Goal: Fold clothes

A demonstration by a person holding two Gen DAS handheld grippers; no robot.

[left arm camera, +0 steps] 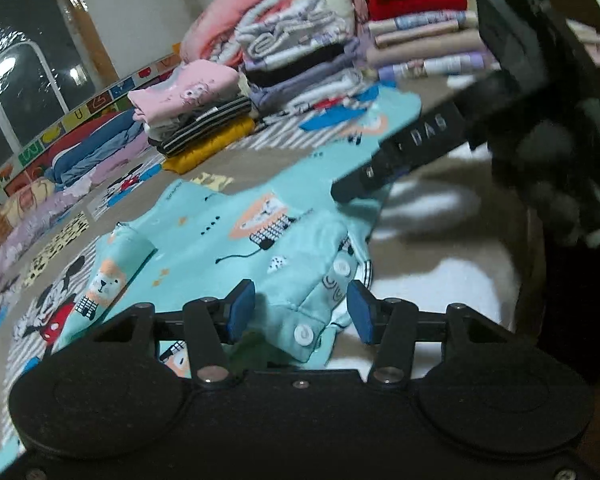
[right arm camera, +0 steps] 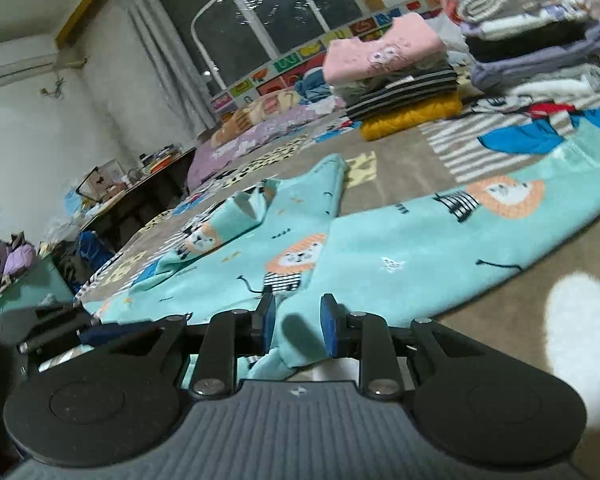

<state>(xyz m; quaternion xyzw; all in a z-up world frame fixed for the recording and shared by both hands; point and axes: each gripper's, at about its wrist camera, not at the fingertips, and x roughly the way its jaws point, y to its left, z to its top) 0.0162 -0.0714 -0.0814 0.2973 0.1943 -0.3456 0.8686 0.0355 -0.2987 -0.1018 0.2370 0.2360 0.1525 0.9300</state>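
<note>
**Lion-print garment spread on the bed, both grippers at its near edge**

Turquoise cotton garment (left arm camera: 228, 240) with orange lion prints and white snap buttons lies spread across the patterned bedcover (right arm camera: 400, 184), mostly flat, one sleeve (right arm camera: 324, 184) stretched away from the body and another part rumpled. It does not yet lie as a folded bundle.

Left gripper (left arm camera: 300, 312) stands with its blue pads apart, a bunched snap-button edge of the garment lying between them; the pads do not appear to press the cloth, so I judge it open around the fabric rather than clamped. Right gripper (right arm camera: 298, 330) is likewise parted, with a flap of the same cloth between its pads; whether one pad touches the fabric is hard to tell.

Behind the garment sit several stacks of folded clothes (left arm camera: 300, 56), so much folding appears already done. This piece is left to do; whether it is being taken up for a fold or just released after one, the scene does not settle.
</note>
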